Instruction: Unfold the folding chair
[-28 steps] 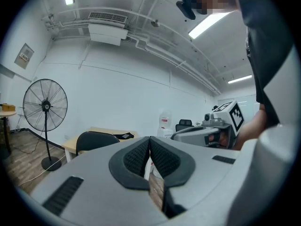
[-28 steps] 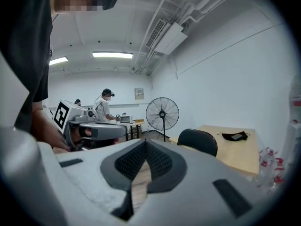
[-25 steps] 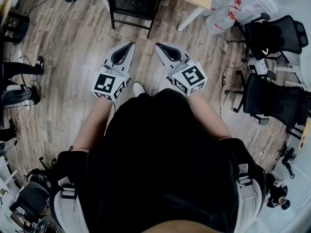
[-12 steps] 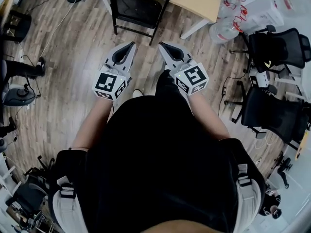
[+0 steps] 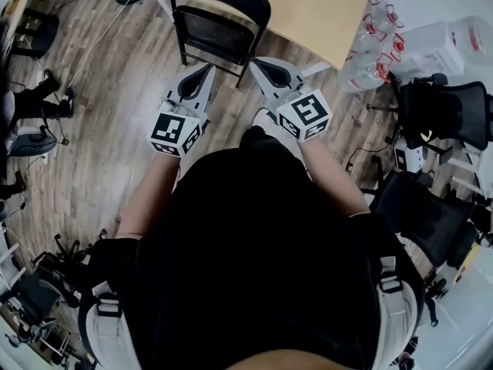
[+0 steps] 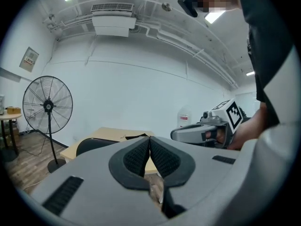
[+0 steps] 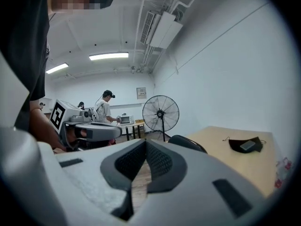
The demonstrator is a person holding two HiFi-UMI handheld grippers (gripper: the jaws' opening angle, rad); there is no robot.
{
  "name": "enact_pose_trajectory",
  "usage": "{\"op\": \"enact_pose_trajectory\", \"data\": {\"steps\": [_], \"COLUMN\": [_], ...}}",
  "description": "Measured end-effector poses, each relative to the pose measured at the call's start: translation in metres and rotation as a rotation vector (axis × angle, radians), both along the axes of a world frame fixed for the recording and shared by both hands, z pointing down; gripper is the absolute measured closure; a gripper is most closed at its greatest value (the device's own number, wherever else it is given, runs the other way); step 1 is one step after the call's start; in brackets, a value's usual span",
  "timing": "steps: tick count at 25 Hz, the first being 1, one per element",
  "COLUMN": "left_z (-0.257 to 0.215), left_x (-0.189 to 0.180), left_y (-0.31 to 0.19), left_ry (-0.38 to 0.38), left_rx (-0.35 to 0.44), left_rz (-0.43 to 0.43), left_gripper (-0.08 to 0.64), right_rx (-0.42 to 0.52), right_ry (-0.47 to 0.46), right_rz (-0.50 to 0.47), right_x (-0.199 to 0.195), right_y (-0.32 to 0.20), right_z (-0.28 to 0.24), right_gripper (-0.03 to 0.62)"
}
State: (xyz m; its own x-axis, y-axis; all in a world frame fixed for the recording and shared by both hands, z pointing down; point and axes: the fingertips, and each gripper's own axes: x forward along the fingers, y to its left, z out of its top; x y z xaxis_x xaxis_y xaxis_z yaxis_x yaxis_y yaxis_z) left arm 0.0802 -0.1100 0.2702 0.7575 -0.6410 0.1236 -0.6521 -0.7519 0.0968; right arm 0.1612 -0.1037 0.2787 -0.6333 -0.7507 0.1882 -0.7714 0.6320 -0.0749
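A black folding chair (image 5: 219, 21) stands on the wood floor against the light wooden table (image 5: 308, 6), its curved backrest toward the table and its seat panel facing me. Both grippers are held side by side just short of the chair's front legs. The left gripper (image 5: 208, 68) is shut with nothing between its pads, and so is the right gripper (image 5: 253, 63). In the left gripper view the shut jaws (image 6: 149, 138) point over the chair's backrest (image 6: 91, 145). From the right gripper (image 7: 146, 141) the backrest (image 7: 188, 144) shows just right of the jaws.
Large water bottles (image 5: 370, 45) lie right of the table. Black office chairs (image 5: 447, 114) crowd the right side. A standing fan (image 6: 47, 107) is at the left, with cables and gear along the left edge. A dark pouch (image 7: 244, 144) lies on the table. A person (image 7: 104, 109) stands far back.
I have walked forward: the chair and table have come closer and slid down in the head view. Both grippers, still shut, now reach the chair's front.
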Motion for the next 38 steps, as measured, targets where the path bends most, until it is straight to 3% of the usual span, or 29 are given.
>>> {"op": "enact_pose_trajectory", "data": {"steps": [8,15,24,38], "left_z": [0.004,0.002,0.020,0.046], "left_x": [0.067,0.106,0.100,0.085], "left_y": [-0.069,-0.110,-0.136,-0.227], "left_ry": [-0.016,-0.031,-0.042,-0.009], "left_rx": [-0.016,-0.016,-0.047,-0.057], "left_rz": [-0.091,-0.165,-0.182,-0.094], "left_gripper": [0.565,0.565,0.565,0.558], "right_rx": [-0.040,-0.062,-0.094,-0.164], "right_ry": [-0.020,-0.049,-0.058,0.059], "right_rz": [-0.107,-0.172,-0.168,-0.068], "right_x": [0.065,0.101,0.096,0.082], "right_y": [-0.077,-0.121,-0.156,-0.246], "right_z": [0.008,0.018,0.034,0.061], "right_gripper": [0.591,0.592,0.592,0.580]}}
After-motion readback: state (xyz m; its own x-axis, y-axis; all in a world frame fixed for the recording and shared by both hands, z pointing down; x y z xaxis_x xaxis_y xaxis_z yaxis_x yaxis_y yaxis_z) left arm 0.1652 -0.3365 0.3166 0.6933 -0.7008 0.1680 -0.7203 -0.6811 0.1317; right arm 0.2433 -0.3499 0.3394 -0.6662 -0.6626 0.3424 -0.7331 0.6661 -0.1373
